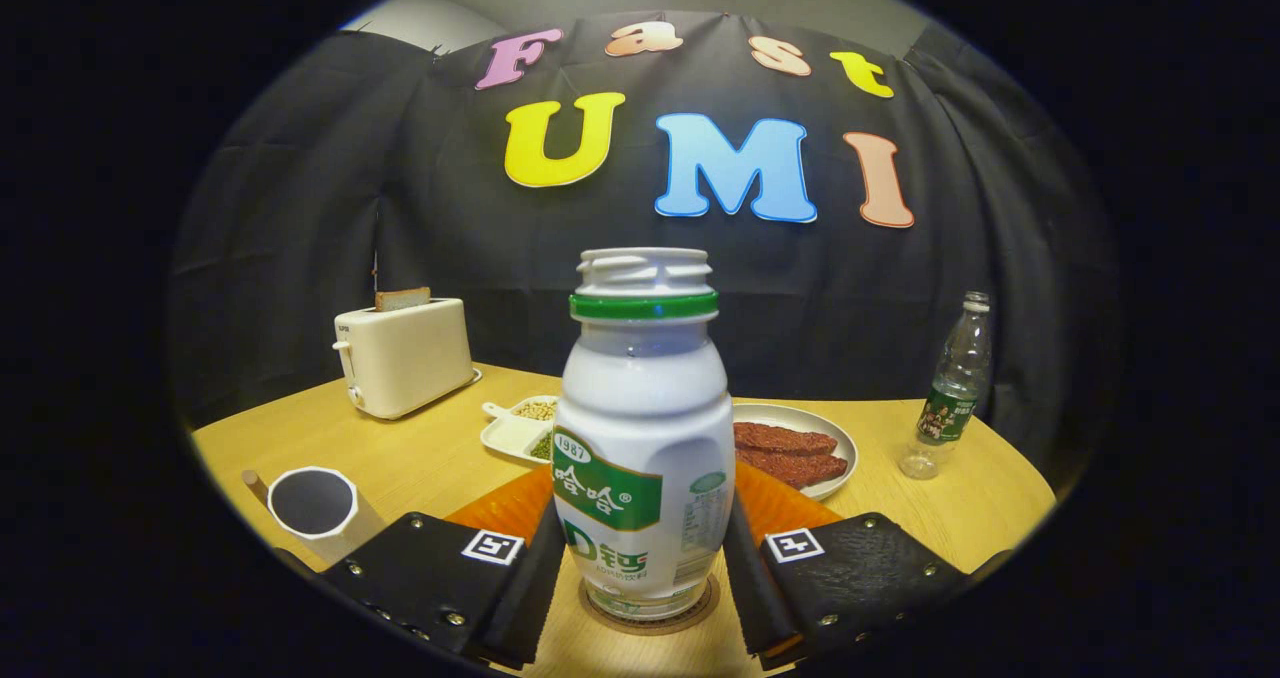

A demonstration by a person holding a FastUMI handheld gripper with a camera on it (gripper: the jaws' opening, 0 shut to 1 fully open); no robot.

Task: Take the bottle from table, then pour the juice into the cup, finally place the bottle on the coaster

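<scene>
The gripper [645,558] flanks the bottle [643,438], fingers apparently pressing its sides; the bottle stands uncapped on the coaster [650,620] between them; the cup [312,506] sits left, contents unclear; likely only release remains
</scene>
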